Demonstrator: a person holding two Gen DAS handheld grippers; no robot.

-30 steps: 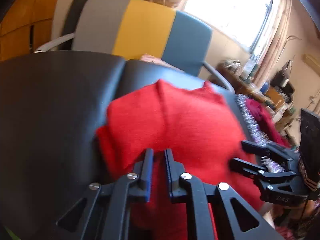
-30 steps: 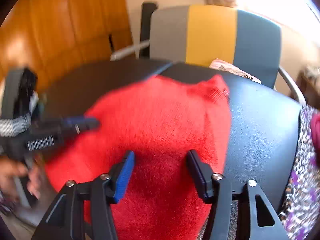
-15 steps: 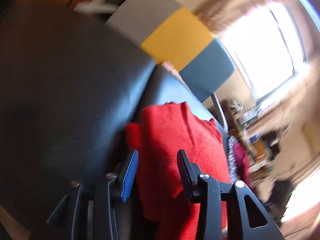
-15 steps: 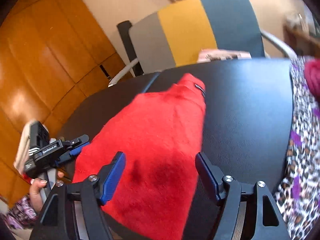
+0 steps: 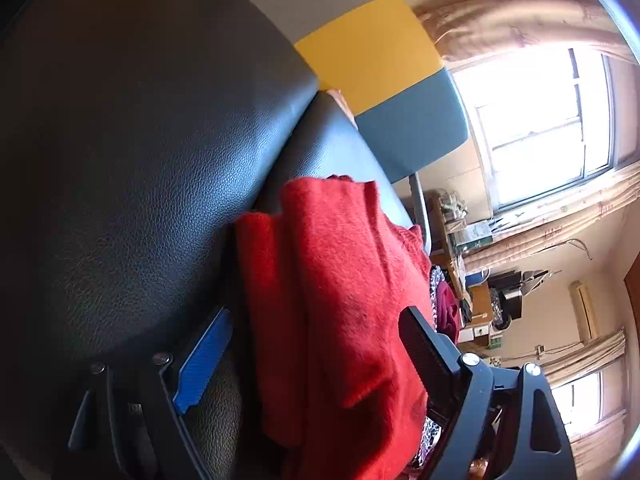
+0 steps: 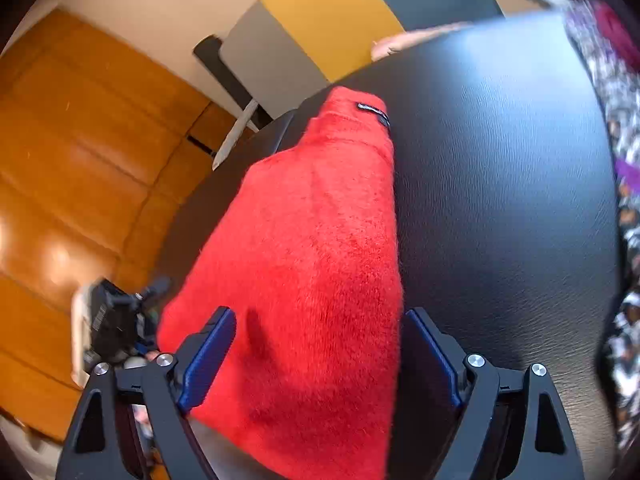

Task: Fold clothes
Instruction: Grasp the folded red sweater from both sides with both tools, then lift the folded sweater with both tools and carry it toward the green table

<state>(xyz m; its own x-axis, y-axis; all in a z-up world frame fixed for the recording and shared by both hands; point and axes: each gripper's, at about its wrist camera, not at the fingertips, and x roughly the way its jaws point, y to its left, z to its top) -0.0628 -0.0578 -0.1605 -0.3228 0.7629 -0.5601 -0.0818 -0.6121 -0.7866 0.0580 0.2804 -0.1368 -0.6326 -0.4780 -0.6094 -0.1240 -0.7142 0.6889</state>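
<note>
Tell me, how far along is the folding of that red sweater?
Done: the red sweater lies folded narrow on the black surface. In hand: nothing; the left tool and right tool have just been opening astride it. Left: probably one crosswise fold.

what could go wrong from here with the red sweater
1. Both grippers, left and right, have just been opening with the sweater between the jaws, pads apart from it. The released fold may slump open.
2. The near end of the sweater seems to reach the edge of the black surface; it might slide off.
3. The patterned cloth lies close by; a next grab could snag it.
</note>
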